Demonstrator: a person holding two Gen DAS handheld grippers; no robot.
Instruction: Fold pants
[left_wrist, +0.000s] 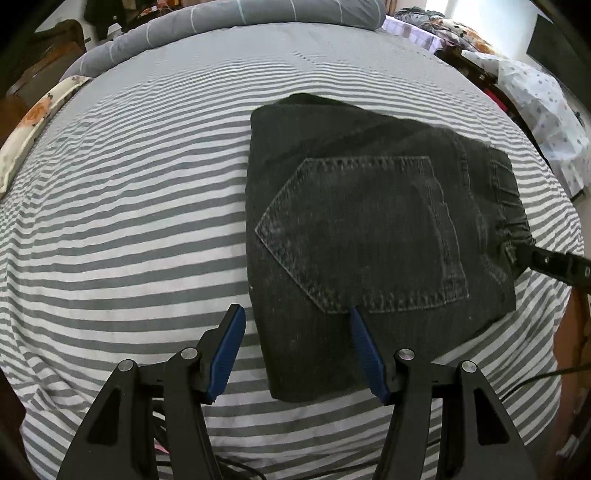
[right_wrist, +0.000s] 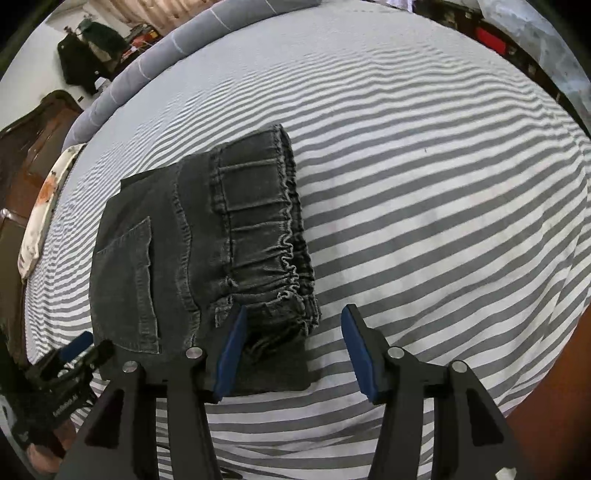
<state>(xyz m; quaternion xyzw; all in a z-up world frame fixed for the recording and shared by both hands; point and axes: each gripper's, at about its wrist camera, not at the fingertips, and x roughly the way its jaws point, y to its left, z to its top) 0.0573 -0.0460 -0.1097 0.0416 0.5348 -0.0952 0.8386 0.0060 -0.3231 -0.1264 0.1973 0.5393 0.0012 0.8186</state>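
Dark grey denim pants (left_wrist: 369, 221) lie folded into a compact rectangle on the striped bed, back pocket facing up. They also show in the right wrist view (right_wrist: 207, 251), with the gathered elastic waistband on their right side. My left gripper (left_wrist: 297, 314) is open and empty, hovering over the near left edge of the fold. My right gripper (right_wrist: 293, 317) is open and empty, straddling the near waistband corner. The right gripper's tip (left_wrist: 546, 260) shows at the pants' right edge in the left wrist view; the left gripper (right_wrist: 74, 350) shows at lower left in the right wrist view.
The bed sheet (left_wrist: 129, 221) has grey and white stripes. A rolled grey duvet (left_wrist: 229, 22) lies along the far edge. A floral pillow (left_wrist: 33, 122) sits at the far left. Cluttered furniture and cloths (left_wrist: 535, 96) stand to the right of the bed.
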